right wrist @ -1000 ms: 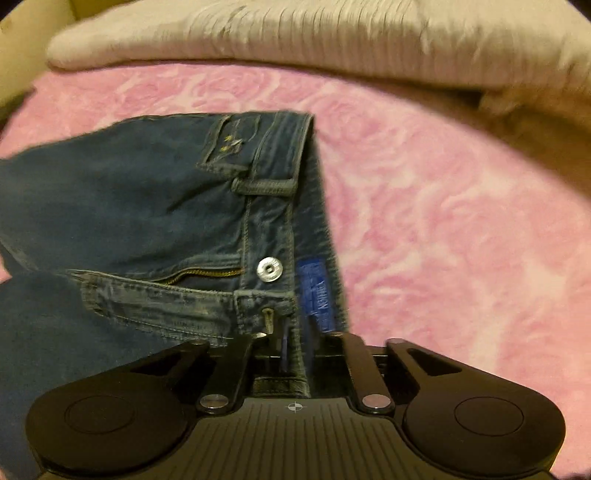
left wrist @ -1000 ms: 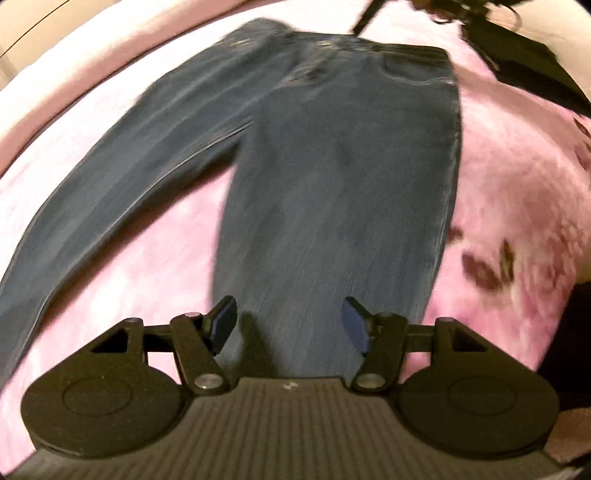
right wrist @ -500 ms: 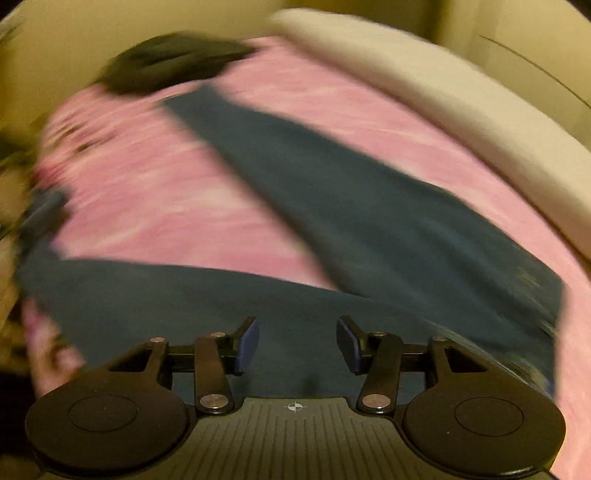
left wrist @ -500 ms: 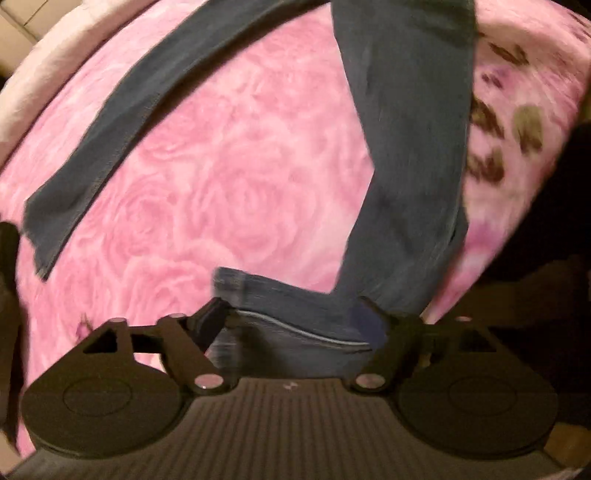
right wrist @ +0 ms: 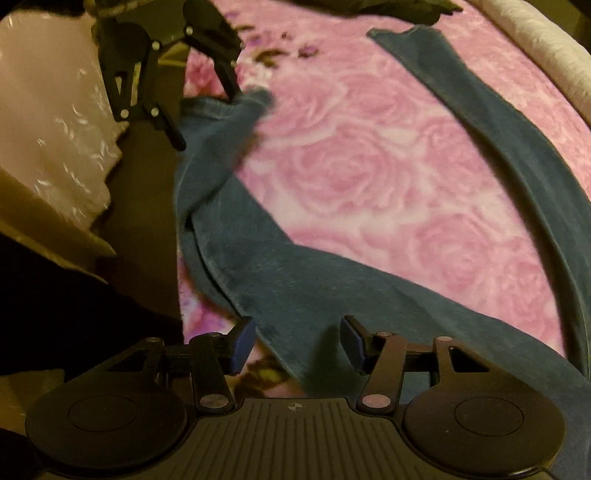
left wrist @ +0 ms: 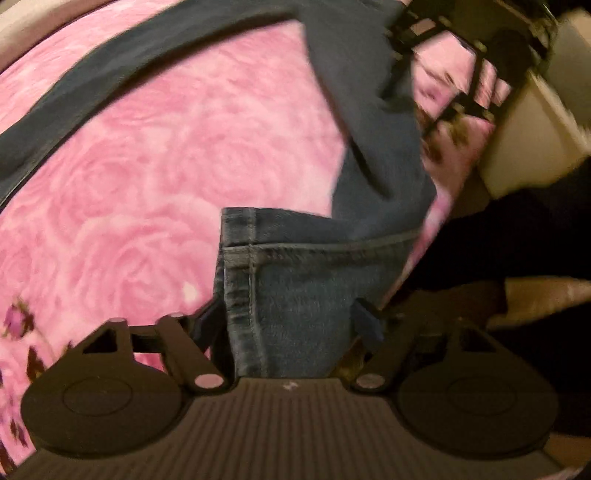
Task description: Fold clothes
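Dark blue jeans (right wrist: 369, 288) lie spread on a pink rose-print blanket (right wrist: 369, 155), the legs splayed apart. One leg's hem (left wrist: 295, 280) sits between the fingers of my left gripper (left wrist: 290, 321), whose jaws are closing around it; the left finger (left wrist: 212, 321) touches the side seam. In the right wrist view that left gripper (right wrist: 207, 118) stands at the bed's edge over the bunched hem (right wrist: 255, 103). My right gripper (right wrist: 297, 339) hovers over the same leg further up. Its jaws are opening, with denim below them but nothing pinched.
The other leg (right wrist: 498, 140) runs along the far side beside a cream quilt (right wrist: 546, 55). A dark garment (right wrist: 369, 7) lies at the blanket's far end. A pale plastic bag (right wrist: 48, 129) and a cream box (left wrist: 535, 129) stand off the bed's edge, near a dark sleeve (left wrist: 517, 240).
My right gripper let go of the waistband, swung round and now hangs open over a leg. My left gripper travelled down the leg to its hem and narrowed around it.
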Motion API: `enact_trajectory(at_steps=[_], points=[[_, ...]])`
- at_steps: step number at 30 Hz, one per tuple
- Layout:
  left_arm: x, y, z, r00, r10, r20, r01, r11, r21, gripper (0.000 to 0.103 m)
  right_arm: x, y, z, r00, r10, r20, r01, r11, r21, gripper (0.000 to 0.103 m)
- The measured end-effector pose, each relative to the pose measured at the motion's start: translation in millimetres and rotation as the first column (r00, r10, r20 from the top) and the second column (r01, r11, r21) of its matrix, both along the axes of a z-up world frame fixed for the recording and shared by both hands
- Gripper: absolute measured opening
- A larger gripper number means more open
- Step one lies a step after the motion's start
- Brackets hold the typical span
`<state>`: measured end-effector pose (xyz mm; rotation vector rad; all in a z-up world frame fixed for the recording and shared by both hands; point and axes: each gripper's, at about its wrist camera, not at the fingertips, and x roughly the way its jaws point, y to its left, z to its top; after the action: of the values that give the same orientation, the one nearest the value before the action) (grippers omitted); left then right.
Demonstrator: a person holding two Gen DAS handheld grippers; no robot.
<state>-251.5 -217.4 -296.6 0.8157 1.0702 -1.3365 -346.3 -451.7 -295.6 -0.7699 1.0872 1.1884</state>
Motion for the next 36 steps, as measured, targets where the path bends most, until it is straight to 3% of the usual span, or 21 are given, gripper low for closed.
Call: enact_trajectory(at_steps=[1, 3, 7, 10, 13, 14, 15, 18, 20, 21, 23, 25, 29, 31, 33, 36], points=[[-6, 3, 0, 0.999, -0.036, 0.017, 0.036, 0.999, -0.003, 0.045, -4, 6, -6, 1.000, 0.011, 0.019, -0.011, 1.000, -0.024, 0.055], [-16, 12, 3, 0.996, -0.056, 0.066, 0.057, 0.998, -0.023, 0.042, -13, 14, -13, 0.995, 0.065, 0.072, -0.061, 0.997, -0.057, 0.055], [-13, 32, 7, 0.995, 0.056, 0.079, -0.051, 0.997, -0.057, 0.039, -30, 26, -23, 0.972, 0.181, 0.147, -0.166, 0.980, -0.107, 0.055], [-2, 32, 2, 0.990, 0.120, 0.078, -0.116, 0.992, -0.051, 0.057, -44, 32, -31, 0.939, 0.285, 0.191, -0.259, 0.954, -0.150, 0.055], [9, 25, -2, 0.989, 0.142, 0.034, -0.140, 0.989, -0.045, 0.060, -52, 31, -33, 0.911, 0.363, 0.197, -0.334, 0.928, -0.167, 0.053], [12, 22, -5, 0.990, 0.141, 0.009, -0.141, 0.989, -0.034, 0.061, -51, 31, -32, 0.911, 0.368, 0.188, -0.341, 0.926, -0.161, 0.043], [14, 18, -7, 0.991, 0.134, -0.003, -0.134, 0.991, -0.017, 0.061, -46, 31, -30, 0.923, 0.346, 0.170, -0.323, 0.935, -0.150, 0.013], [15, 11, -7, 0.994, 0.108, -0.011, -0.108, 0.994, 0.007, 0.047, -35, 31, -17, 0.946, 0.278, 0.165, -0.263, 0.959, -0.105, 0.006], [11, 10, 1, 0.995, 0.089, 0.038, -0.089, 0.996, 0.000, 0.007, -30, 28, -4, 0.954, 0.235, 0.188, -0.225, 0.972, -0.071, 0.005], [11, 10, 8, 0.992, 0.086, 0.088, -0.086, 0.996, -0.004, 0.005, -27, 26, 3, 0.957, 0.213, 0.199, -0.206, 0.977, -0.053, 0.005], [16, 17, 32, 0.978, 0.112, 0.174, -0.104, 0.993, -0.055, 0.005, -16, 22, 23, 0.958, 0.149, 0.246, -0.151, 0.989, -0.010, 0.004], [27, 24, 60, 0.947, 0.164, 0.275, -0.133, 0.983, -0.125, 0.003, -6, 18, 42, 0.954, 0.082, 0.290, -0.097, 0.995, 0.035, 0.004], [43, 40, 108, 0.872, 0.270, 0.408, -0.184, 0.954, -0.238, 0.005, 19, 9, 87, 0.891, -0.082, 0.447, 0.018, 0.989, 0.147, 0.003], [47, 46, 115, 0.870, 0.327, 0.369, -0.241, 0.935, -0.262, 0.010, 23, 1, 102, 0.866, -0.156, 0.476, 0.066, 0.978, 0.199, 0.003], [47, 49, 113, 0.884, 0.373, 0.281, -0.298, 0.914, -0.276, 0.020, 23, -3, 103, 0.896, -0.185, 0.404, 0.103, 0.971, 0.215, 0.003], [32, 35, 101, 0.910, 0.332, 0.246, -0.269, 0.928, -0.258, 0.028, 12, -1, 85, 0.928, -0.154, 0.339, 0.097, 0.979, 0.180, 0.003]])
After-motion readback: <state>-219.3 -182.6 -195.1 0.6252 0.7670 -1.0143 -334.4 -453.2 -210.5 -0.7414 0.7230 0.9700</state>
